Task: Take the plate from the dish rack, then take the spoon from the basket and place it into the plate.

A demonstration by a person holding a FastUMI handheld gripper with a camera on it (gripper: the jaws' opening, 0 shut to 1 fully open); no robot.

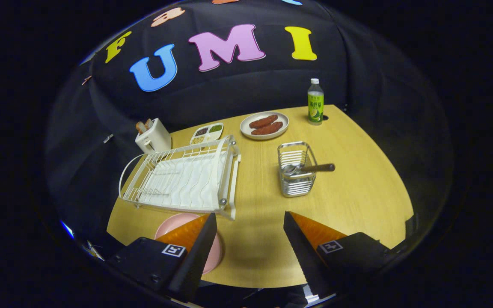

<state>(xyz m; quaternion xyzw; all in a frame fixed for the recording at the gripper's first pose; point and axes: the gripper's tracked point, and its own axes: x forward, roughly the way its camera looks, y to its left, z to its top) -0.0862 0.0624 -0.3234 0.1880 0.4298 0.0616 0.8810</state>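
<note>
Fingers of the gripper [250, 233] stood wide apart and held nothing, hovering above the near edge of the table [357, 192]; the pink plate [216, 250] lay flat on the wood at that near edge, partly hidden behind the left finger, just in front of the white dish rack [182, 177], whose slots looked vacant, so the first step seemed done. Beyond the right finger, toward the middle of the table, stood the wire basket [296, 175]; the spoon [310, 168] rested in it, bowl down inside and dark handle leaning out over the rim toward the right edge. That spoon would likely be light and rigid, its metal bowl slick, its handle thicker and probably less slippery; the exposed handle outside the rim looked the best place to pinch, across its width; the basket seemed light too and might tip or slide if the spoon snagged on the wires, so a lift up and outward along the handle looked safest.
</note>
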